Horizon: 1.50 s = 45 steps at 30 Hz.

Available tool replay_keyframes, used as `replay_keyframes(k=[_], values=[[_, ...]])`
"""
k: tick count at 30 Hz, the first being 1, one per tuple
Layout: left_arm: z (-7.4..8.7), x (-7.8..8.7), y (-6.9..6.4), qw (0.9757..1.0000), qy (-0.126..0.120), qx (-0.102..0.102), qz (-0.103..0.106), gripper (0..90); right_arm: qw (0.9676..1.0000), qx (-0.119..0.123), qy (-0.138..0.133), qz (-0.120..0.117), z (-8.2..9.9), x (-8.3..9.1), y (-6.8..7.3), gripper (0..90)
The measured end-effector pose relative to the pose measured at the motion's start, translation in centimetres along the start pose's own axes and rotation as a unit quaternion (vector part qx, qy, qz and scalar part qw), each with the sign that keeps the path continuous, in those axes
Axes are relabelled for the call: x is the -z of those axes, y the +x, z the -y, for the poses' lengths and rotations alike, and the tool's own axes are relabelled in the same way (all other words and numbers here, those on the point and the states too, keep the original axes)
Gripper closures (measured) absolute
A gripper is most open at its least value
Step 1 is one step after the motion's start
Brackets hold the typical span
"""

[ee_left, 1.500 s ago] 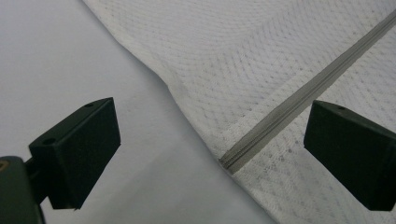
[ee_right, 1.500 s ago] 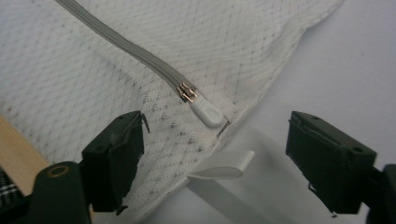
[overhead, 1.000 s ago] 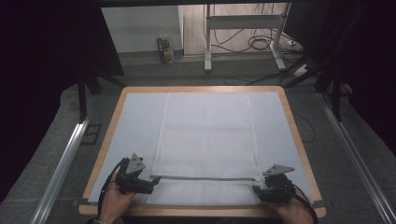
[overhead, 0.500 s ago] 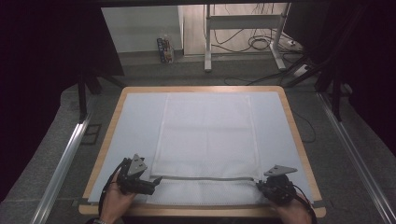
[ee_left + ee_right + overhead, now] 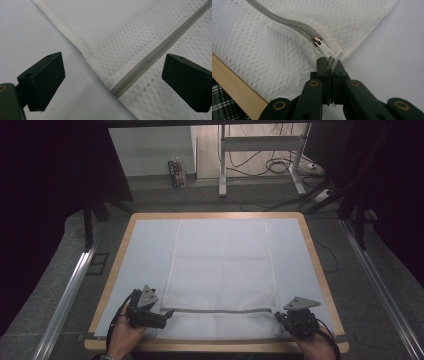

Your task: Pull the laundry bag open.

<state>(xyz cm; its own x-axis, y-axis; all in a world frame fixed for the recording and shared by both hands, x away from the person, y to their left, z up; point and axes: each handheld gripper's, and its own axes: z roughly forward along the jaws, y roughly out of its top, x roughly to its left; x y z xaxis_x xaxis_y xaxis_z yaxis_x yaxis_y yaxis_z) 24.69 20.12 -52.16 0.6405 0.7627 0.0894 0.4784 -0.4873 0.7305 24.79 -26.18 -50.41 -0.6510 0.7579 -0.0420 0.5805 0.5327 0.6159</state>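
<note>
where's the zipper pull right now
In the right gripper view the zipper pull sits at the mesh bag's corner, its white tab pinched in the right gripper, near the table's wooden edge.

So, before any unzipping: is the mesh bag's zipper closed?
Closed: the zipper runs joined across the mesh laundry bag, slider at its end.

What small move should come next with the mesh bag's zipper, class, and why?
Probably close the left gripper on the zipper's end. Its jaws stand open astride it, while the right gripper, just closed, pinches the pull tab; the mesh bag needs anchoring before pulling.
</note>
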Motion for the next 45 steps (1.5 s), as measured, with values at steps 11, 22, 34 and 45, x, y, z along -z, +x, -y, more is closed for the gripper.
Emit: replay_keyframes(k=[11,22,34,45], values=[[0.0,0.0,0.0,1.0000,0.001,0.000,-0.001,4.8,0.9998,-0.010,0.016,-0.007,0.2,-0.1,-0.5,51.0],[0.0,0.0,-0.1,1.0000,0.003,-0.004,-0.002,4.7,0.9985,-0.021,0.049,0.015,0.1,-0.7,1.2,37.3],[-0.3,0.1,-0.2,1.0000,-0.001,0.004,0.007,5.0,0.9978,-0.037,0.039,0.038,0.3,-0.3,2.2,87.0],[-3.5,-0.7,-1.7,0.9980,-0.012,-0.008,0.062,4.2,0.9994,0.020,-0.025,0.007,0.3,1.1,1.3,87.9]])
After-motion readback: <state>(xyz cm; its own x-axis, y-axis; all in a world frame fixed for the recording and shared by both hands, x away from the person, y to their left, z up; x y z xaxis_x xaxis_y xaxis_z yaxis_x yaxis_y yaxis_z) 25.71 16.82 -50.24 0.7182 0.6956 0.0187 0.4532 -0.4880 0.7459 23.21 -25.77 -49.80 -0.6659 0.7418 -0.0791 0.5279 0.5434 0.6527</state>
